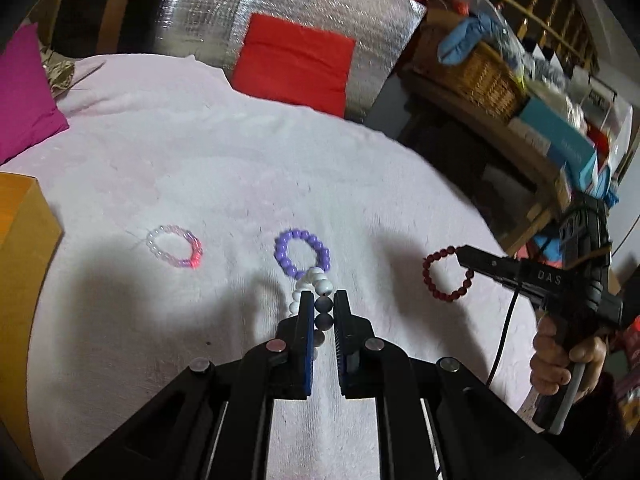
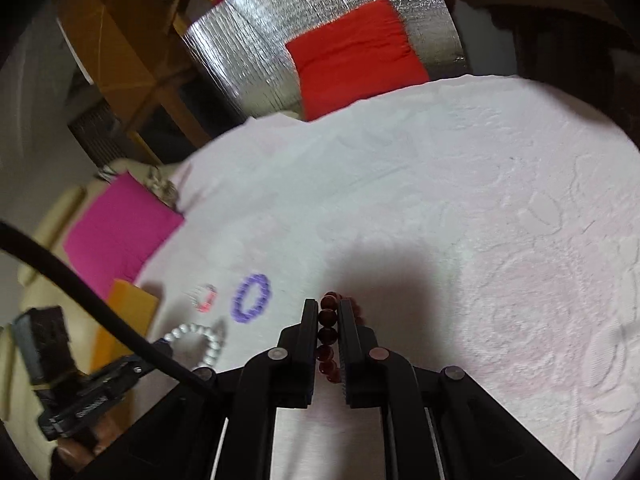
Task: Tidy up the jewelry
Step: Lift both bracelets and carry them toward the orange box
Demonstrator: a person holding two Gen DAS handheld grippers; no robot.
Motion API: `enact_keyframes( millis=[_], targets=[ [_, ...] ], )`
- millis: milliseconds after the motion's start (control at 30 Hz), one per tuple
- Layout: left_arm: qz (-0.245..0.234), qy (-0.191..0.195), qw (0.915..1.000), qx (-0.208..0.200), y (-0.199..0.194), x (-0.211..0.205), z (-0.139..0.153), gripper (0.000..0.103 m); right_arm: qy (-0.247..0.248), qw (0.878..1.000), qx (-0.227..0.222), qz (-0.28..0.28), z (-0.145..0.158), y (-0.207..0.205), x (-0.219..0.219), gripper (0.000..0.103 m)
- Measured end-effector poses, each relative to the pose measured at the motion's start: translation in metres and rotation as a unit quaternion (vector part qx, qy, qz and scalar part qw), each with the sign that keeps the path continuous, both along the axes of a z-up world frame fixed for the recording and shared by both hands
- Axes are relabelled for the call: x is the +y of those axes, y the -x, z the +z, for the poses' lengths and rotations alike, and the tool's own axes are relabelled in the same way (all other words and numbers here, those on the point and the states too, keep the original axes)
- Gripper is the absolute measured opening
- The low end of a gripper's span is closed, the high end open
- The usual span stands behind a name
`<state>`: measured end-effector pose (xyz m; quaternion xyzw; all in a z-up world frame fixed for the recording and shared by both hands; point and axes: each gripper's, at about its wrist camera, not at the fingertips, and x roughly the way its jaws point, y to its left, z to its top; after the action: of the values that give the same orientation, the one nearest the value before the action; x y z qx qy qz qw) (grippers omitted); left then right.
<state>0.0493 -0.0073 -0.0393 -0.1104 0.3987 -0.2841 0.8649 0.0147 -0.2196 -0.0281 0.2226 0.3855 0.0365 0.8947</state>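
My left gripper [image 1: 323, 300] is shut on a white and grey bead bracelet [image 1: 320, 280], which hangs between its fingers above the pale pink cloth [image 1: 240, 160]. In the right wrist view the same white bracelet [image 2: 200, 338] dangles from the left gripper [image 2: 160, 350] at lower left. My right gripper [image 2: 329, 307] is shut on a dark red bead bracelet [image 2: 326, 334]; from the left wrist view, that red bracelet [image 1: 448, 274] hangs at the right gripper [image 1: 464, 254] tips. A purple bracelet [image 1: 302, 252] [image 2: 252, 298] and a clear pink bracelet [image 1: 176, 246] [image 2: 205, 298] lie flat on the cloth.
An orange box [image 1: 20, 260] [image 2: 124, 320] stands at the cloth's left edge. A magenta cushion [image 1: 24, 96] and a red cushion [image 1: 296, 64] lie at the back, with a silver foil panel [image 1: 304, 4] behind. A cluttered shelf with a wicker basket [image 1: 480, 76] stands at right.
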Motion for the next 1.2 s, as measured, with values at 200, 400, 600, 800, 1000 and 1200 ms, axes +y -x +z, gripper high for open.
enact_keyframes(
  millis=[200, 400, 600, 800, 1000, 1200],
  targets=[
    [0.025, 0.017, 0.9995, -0.007, -0.002, 0.015, 0.006, 0.01, -0.021, 0.999, -0.024, 0.015, 0.011, -0.001, 0.013, 0.01],
    [0.036, 0.02, 0.9991, -0.012, -0.003, 0.022, 0.009, 0.01, -0.013, 0.999, -0.03, 0.028, 0.015, -0.001, 0.03, 0.01],
    [0.046, 0.019, 0.9986, -0.018, -0.002, 0.028, 0.014, 0.01, -0.003, 0.999, -0.032, 0.037, 0.019, -0.001, 0.043, 0.01],
    [0.056, 0.027, 0.9976, -0.032, 0.004, 0.038, 0.023, 0.01, 0.006, 0.998, -0.032, 0.046, 0.023, -0.001, 0.054, 0.01],
    [0.059, 0.007, 0.9977, -0.032, 0.008, 0.037, 0.022, 0.01, 0.016, 0.998, -0.031, 0.059, 0.024, -0.001, 0.072, 0.01],
    [0.065, -0.014, 0.9969, -0.041, 0.011, 0.039, 0.024, 0.01, 0.028, 0.998, -0.011, 0.062, 0.015, -0.005, 0.085, 0.01]
  ],
)
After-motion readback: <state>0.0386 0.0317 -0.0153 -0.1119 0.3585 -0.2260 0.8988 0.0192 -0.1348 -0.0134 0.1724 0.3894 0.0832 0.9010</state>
